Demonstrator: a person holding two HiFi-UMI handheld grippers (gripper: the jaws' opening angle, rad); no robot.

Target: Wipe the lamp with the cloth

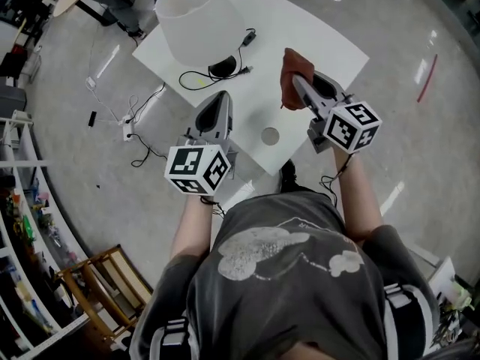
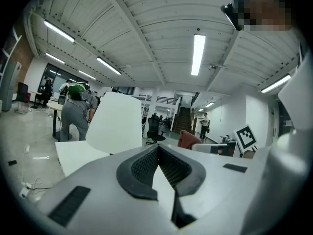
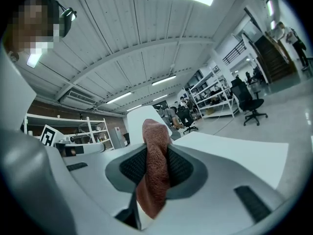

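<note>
1. The right gripper (image 3: 156, 148) is clenching a fold of the cloth (image 3: 153, 180). The reddish-brown fabric is poking up past the jaw tips and hanging down behind the pads.
2. The left gripper (image 2: 159, 150) is closed with its tips meeting and nothing between them. It is hovering over the near edge of the table (image 1: 322, 47) and pointing toward the lamp.
3. The cloth looks soft and limp, so it will probably drape and bunch instead of pushing flat. The grip on the bunched fold seems secure, and the free end beyond the tips should be the part doing the wiping.
4. The lamp (image 1: 196, 17) is standing at the far side of the table, well apart from both grippers. Its wide white shade is covering most of the dark base (image 1: 223, 67), and any stem is hidden.
5. The lamp looks light and top-heavy, with a thin shade that could dent or rock under pressure. Strokes should be gentle, and the empty gripper would be better steadying it low, at the base, than squeezing the shade.
6. A black cable (image 1: 241, 70) is looping on the table between the base and the grippers, and it may snag a low sweep.
7. A round mark (image 1: 270, 136) is lying between the grippers, and I cannot tell whether it is a hole or a disc.
8. A power strip (image 1: 127, 130) and its cords are lying on the floor to the left, and a person (image 2: 73, 114) is bending beyond the table.
</note>
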